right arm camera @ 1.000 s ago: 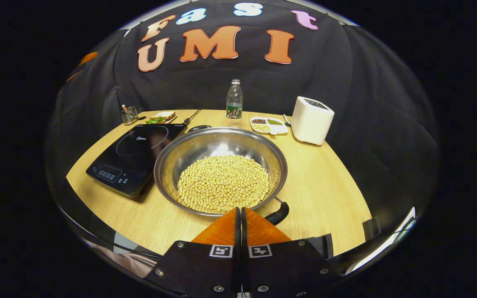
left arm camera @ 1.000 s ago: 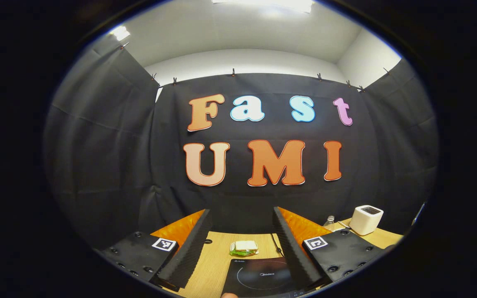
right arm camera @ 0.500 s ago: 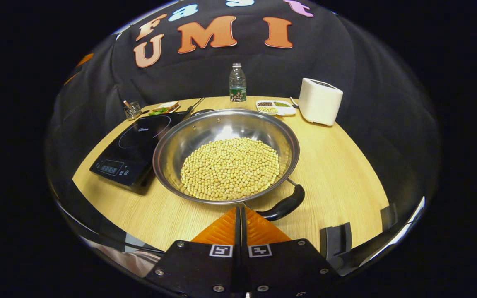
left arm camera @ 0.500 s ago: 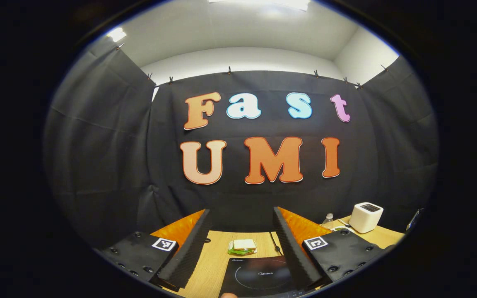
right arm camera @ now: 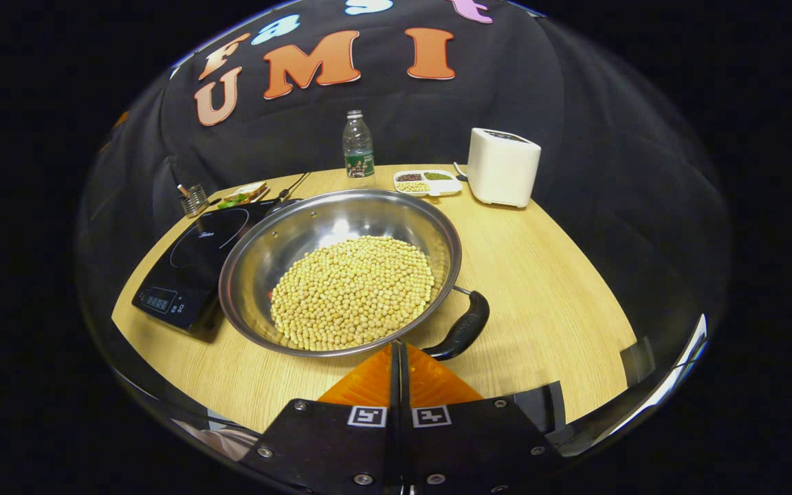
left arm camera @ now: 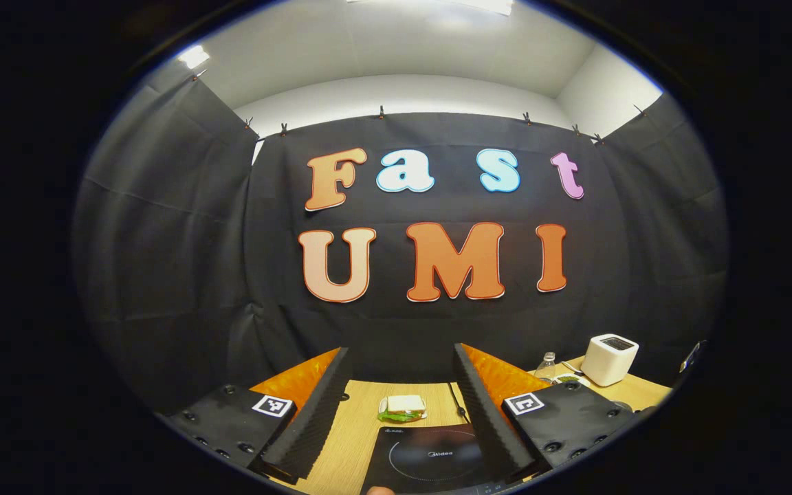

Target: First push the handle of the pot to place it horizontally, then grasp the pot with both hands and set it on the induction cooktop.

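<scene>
Bean-filled steel pot (right arm camera: 286, 240) touches black induction cooktop (right arm camera: 193, 265), handle (right arm camera: 461, 333) near-right.

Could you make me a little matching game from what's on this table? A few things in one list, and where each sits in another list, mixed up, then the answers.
Things:
1. pot
2. induction cooktop
3. water bottle
4. white appliance

Places:
A. at the table's far edge, beside the divided snack tray
B. middle of the table, full of yellow beans
C. far right part of the table
D. left of the pot, its near corner under the pot's rim

Pairs: 1-B, 2-D, 3-A, 4-C
</scene>
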Available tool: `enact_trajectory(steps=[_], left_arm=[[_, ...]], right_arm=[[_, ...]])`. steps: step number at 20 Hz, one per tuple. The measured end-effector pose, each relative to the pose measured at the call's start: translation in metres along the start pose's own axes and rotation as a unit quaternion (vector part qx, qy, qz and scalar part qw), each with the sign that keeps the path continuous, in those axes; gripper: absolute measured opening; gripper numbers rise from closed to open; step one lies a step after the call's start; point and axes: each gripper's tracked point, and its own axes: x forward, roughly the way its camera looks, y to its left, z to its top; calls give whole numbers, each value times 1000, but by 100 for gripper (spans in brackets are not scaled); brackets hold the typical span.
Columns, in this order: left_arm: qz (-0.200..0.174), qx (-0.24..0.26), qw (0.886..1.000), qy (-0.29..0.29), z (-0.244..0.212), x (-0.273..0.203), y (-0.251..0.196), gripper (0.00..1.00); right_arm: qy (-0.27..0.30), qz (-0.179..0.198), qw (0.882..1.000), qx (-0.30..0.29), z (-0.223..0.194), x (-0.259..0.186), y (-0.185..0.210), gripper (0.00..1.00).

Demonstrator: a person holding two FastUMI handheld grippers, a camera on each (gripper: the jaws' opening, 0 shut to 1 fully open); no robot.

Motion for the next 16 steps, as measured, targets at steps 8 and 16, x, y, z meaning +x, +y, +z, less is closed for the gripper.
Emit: enact_trajectory(steps=[8,16], left_arm=[[1,2,1000,1,0,3,0,99],[0,0,1000,6,-6,7,-5,99]], right_arm=[[-2,-15,1000,23,18,19,-19,0],[-12,-25,998,50,34,38,-36,0]])
